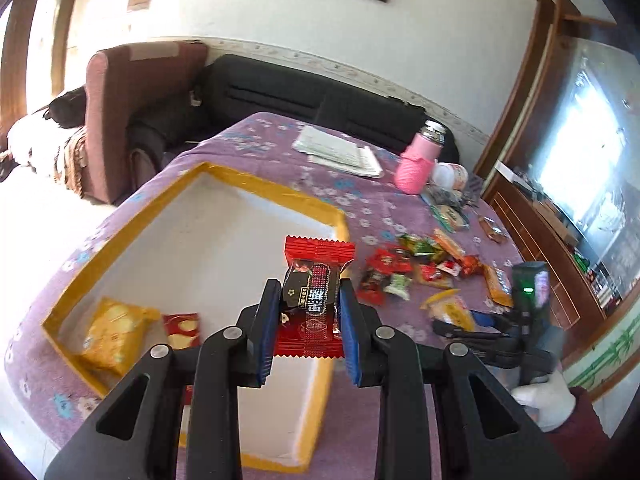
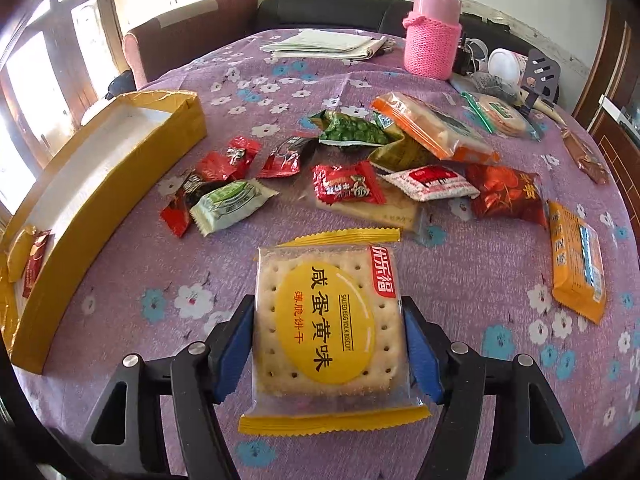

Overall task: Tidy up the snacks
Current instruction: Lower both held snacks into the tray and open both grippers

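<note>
My left gripper (image 1: 308, 300) is shut on a red and black snack packet (image 1: 314, 292) and holds it above the right side of a yellow-rimmed white box (image 1: 132, 216). A yellow packet (image 1: 114, 334) and a small red packet (image 1: 182, 330) lie in the box. My right gripper (image 2: 330, 328) is shut on a yellow salted egg yolk biscuit pack (image 2: 330, 328), low over the purple flowered tablecloth (image 2: 120, 272). The box (image 2: 100, 200) stands to its left. A pile of loose snack packets (image 2: 348, 188) lies ahead of it. The right gripper also shows in the left wrist view (image 1: 480, 328).
A pink knit-covered flask (image 2: 432, 32) stands at the far side, with folded papers (image 2: 324, 44) left of it and cups and clutter (image 2: 504, 68) to its right. An orange packet (image 2: 576, 260) lies near the right edge. A sofa (image 1: 304, 96) and armchair (image 1: 128, 112) stand behind the table.
</note>
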The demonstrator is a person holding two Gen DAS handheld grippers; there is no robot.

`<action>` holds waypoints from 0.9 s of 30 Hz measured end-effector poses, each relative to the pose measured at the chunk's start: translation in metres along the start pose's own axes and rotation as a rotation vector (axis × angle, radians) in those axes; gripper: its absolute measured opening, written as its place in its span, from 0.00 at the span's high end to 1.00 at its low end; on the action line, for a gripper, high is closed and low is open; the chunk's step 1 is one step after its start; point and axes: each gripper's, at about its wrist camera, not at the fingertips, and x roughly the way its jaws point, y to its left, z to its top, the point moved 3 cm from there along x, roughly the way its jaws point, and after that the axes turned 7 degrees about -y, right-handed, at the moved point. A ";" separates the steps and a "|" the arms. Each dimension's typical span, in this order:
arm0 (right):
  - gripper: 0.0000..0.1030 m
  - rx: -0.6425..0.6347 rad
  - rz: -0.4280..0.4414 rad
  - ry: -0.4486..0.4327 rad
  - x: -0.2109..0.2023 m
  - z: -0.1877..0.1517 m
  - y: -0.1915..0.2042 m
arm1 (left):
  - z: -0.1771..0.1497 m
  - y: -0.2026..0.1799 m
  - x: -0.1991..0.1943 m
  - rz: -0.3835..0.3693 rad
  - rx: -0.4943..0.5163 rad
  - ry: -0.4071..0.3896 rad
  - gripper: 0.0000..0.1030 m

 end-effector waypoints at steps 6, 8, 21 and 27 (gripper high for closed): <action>0.32 0.040 0.086 -0.095 -0.052 0.018 0.020 | 0.003 0.053 0.005 0.066 -0.062 0.022 0.75; 0.32 0.034 0.159 -0.119 -0.066 0.035 0.040 | 0.008 0.067 0.011 0.087 -0.077 0.028 0.75; 0.32 -0.106 0.362 0.019 0.008 0.078 0.224 | 0.009 0.129 0.066 0.171 -0.137 0.164 0.75; 0.32 -0.122 0.356 0.071 0.034 0.070 0.252 | 0.007 0.137 0.069 0.153 -0.165 0.177 0.74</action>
